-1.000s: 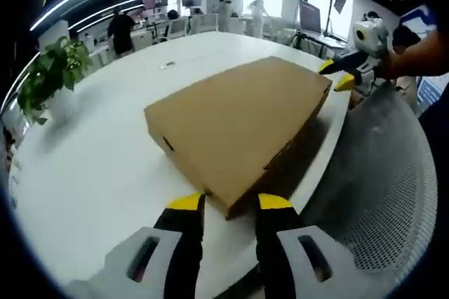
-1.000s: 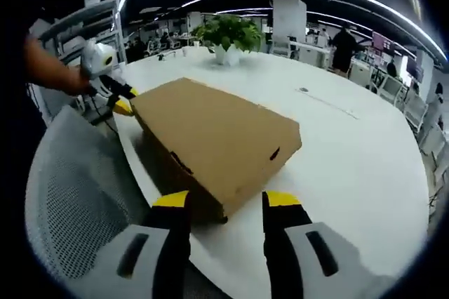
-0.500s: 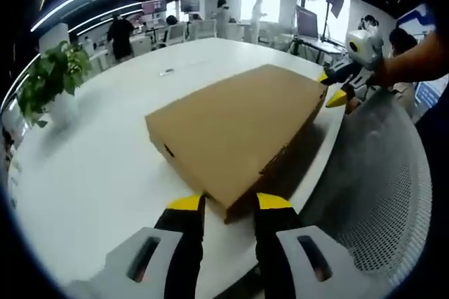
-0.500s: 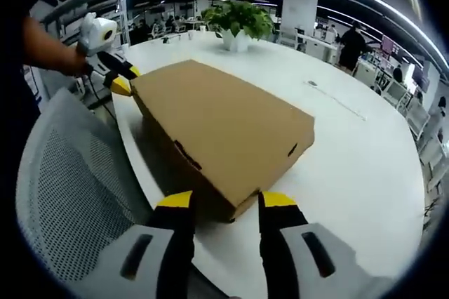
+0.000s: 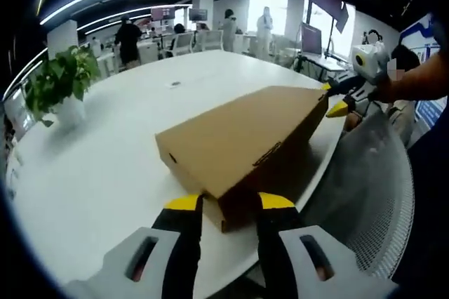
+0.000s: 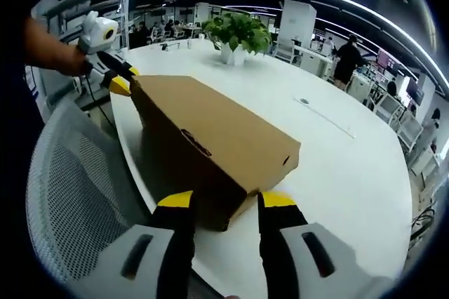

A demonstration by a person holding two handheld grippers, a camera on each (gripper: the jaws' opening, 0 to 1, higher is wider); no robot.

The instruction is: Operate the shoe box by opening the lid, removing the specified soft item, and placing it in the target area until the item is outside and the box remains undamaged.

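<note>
With both the left gripper (image 5: 228,202) and right gripper (image 6: 221,199) pinching front corners of the shoe box (image 5: 238,141) lid at the table's (image 5: 91,165) near edge, the opening step was under way, and hinging it fully back likely came next.

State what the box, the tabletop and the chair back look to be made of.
Box: plain brown cardboard, matte, with folded edges and punched slots; likely corrugated, though no cut edge shows. Tabletop: smooth white surface with a soft sheen, probably laminate or painted board; hard to tell which. Chair back: pale grey mesh, judging by its fine grid of holes.
</note>
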